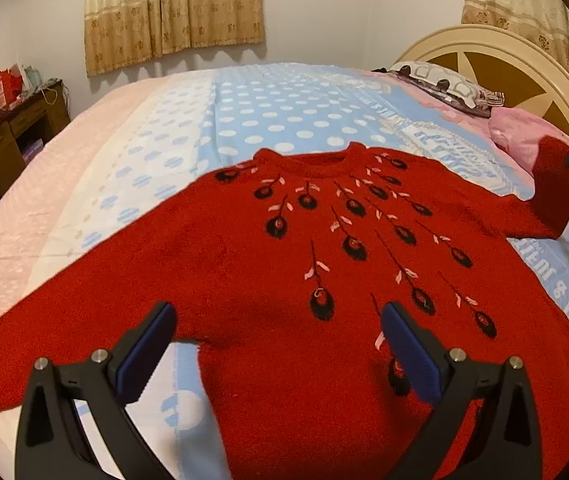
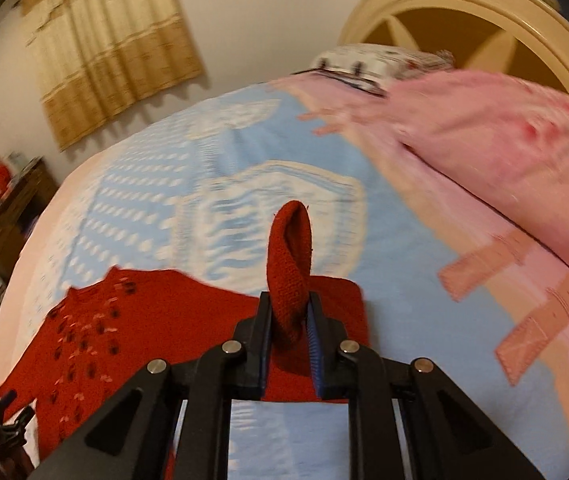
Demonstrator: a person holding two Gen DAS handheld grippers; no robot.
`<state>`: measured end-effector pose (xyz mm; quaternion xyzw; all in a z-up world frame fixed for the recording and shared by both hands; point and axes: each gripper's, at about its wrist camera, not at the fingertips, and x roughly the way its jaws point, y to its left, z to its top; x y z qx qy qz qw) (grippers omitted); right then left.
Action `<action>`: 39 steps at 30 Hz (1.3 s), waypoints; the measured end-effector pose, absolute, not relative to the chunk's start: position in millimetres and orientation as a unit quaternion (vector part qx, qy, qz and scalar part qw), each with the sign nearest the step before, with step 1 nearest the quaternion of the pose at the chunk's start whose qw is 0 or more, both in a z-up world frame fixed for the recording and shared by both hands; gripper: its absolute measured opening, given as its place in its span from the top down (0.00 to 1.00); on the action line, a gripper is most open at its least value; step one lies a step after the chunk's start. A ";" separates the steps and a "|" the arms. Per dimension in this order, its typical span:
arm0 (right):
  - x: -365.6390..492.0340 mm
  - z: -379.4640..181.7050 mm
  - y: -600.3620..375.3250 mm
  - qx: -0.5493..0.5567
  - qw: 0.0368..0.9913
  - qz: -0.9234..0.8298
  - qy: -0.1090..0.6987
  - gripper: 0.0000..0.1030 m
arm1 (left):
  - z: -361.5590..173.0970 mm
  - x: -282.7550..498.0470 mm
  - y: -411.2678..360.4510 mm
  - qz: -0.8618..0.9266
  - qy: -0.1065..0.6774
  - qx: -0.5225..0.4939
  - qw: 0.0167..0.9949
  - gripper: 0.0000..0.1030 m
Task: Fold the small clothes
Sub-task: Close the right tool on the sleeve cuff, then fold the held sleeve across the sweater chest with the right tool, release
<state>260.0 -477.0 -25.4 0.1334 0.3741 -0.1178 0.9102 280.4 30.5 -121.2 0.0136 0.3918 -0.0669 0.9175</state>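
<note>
Item: red knitted sweater [image 1: 244,264], front side up, spread on the bed [image 1: 284,108]; neckline toward the far side of the bed, hem toward the left wrist camera; front patterned with black and red feather-eye motifs on dark stems with small pink leaves, fanning down from the collar; one sleeve lies flat, stretched out to the left of the left wrist view; the other sleeve's cuff [image 2: 290,264] is raised off the bedding at the right edge of that view.

Right gripper [image 2: 290,340]: black frame, blue pads; jaws nearly closed, clamped on the raised cuff; the knit stands up from between the fingers in a folded loop; the rest of that sleeve trails down to the sweater body on the cover; this view is blurred.

Left gripper [image 1: 280,344]: same make; jaws spread wide, nothing between them; hangs above the lower front of the sweater, near the hem and the flat sleeve's underarm; whether the fingertips touch the knit cannot be told.

Bed covering: light blue with white dots and lettering, pink border at the edges.

Surroundings: pink pillow [image 2: 504,152] and a patterned pillow [image 1: 440,80] at the cream arched headboard [image 1: 496,52]; beige curtains [image 1: 172,12] on the far wall; dark wooden desk [image 1: 8,132] with clutter at far left.
</note>
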 end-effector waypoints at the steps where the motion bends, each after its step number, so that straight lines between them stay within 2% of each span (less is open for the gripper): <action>1: 263.9 -22.0 -465.7 0.128 0.912 -0.107 0.375 0.85 | -119.3 279.6 31.5 -0.069 0.390 0.013 0.918 0.00; 11: 289.4 2.8 -369.7 0.081 0.924 -0.021 0.374 0.85 | -104.7 279.8 44.7 -0.082 0.389 -0.001 0.918 0.00; 17: 302.7 -0.5 -315.3 0.067 0.924 0.026 0.376 0.85 | -98.3 279.1 52.1 -0.077 0.384 -0.006 0.920 0.00; 28: 320.5 -53.1 -206.5 0.021 0.914 0.096 0.393 0.85 | -88.6 284.8 62.5 -0.062 0.375 0.012 0.925 0.00; 39: 328.7 -120.1 -169.8 0.041 0.886 0.144 0.439 0.84 | -104.1 299.1 60.7 -0.071 0.401 0.007 0.913 0.00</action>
